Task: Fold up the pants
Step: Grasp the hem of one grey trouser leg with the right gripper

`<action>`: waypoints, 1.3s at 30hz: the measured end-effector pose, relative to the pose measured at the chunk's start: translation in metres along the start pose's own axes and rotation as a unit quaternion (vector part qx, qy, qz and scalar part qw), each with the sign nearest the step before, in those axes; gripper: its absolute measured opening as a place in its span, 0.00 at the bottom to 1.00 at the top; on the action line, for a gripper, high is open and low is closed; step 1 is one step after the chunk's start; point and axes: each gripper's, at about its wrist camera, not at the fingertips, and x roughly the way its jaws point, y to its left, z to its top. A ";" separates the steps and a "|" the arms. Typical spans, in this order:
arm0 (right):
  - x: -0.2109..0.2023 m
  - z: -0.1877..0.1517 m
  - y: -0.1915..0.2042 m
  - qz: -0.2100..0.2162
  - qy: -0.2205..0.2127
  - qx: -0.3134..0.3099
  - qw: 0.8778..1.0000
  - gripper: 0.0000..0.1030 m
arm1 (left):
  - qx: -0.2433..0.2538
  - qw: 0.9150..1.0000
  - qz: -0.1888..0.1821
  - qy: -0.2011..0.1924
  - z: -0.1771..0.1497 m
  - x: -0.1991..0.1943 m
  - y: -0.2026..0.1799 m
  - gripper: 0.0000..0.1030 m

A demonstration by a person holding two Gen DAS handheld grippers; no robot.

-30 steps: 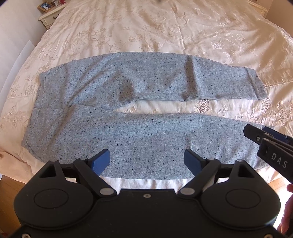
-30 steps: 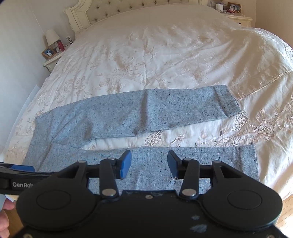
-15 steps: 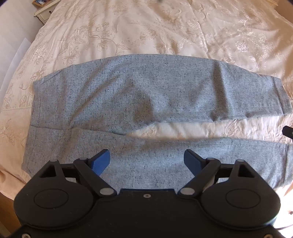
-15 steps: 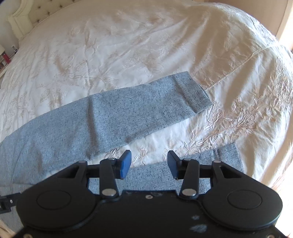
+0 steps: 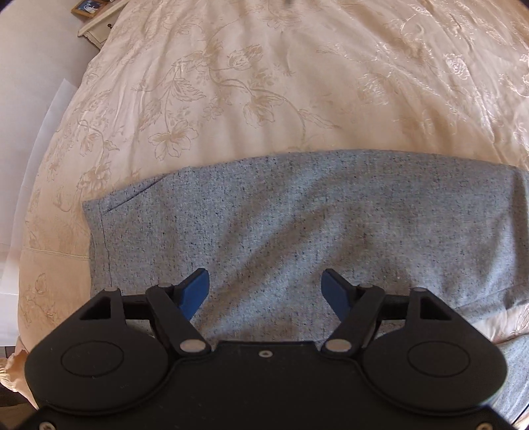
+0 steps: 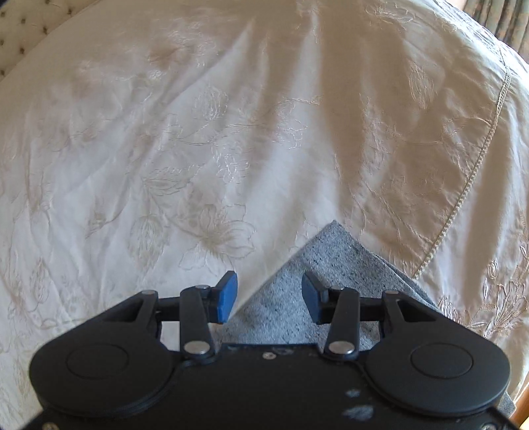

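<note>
Grey speckled pants (image 5: 297, 231) lie flat on a cream embroidered bedspread (image 5: 264, 82). In the left wrist view the waist end and far leg fill the lower half, with the waistband seam at the left. My left gripper (image 5: 265, 291) is open, low over the upper part of the pants, holding nothing. In the right wrist view only the cuff corner of the far pant leg (image 6: 330, 261) shows. My right gripper (image 6: 269, 294) is open just over that cuff, with the cuff edge between its blue fingertips (image 6: 228, 294).
A white nightstand (image 5: 99, 23) with a framed picture stands off the bed's far left corner. The tufted headboard (image 6: 20, 33) shows at the top left of the right wrist view. A corded seam (image 6: 476, 165) runs across the bedspread to the right.
Both grippers have moved forward and down towards the far leg. The near leg has dropped out of sight below them. The left is now over the waist end, the right over the far cuff.
</note>
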 end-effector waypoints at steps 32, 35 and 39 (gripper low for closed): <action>-0.028 -0.100 -0.095 -0.020 0.051 0.070 0.996 0.01 | -0.183 0.974 -0.066 0.118 0.118 0.122 0.129 0.75; -0.030 -0.105 -0.098 -0.031 0.045 0.067 0.996 0.00 | -0.195 0.968 -0.054 0.148 0.123 0.143 0.132 0.78; -0.034 -0.107 -0.104 -0.021 0.043 0.067 0.997 0.01 | -0.199 0.965 -0.044 0.167 0.127 0.162 0.131 0.82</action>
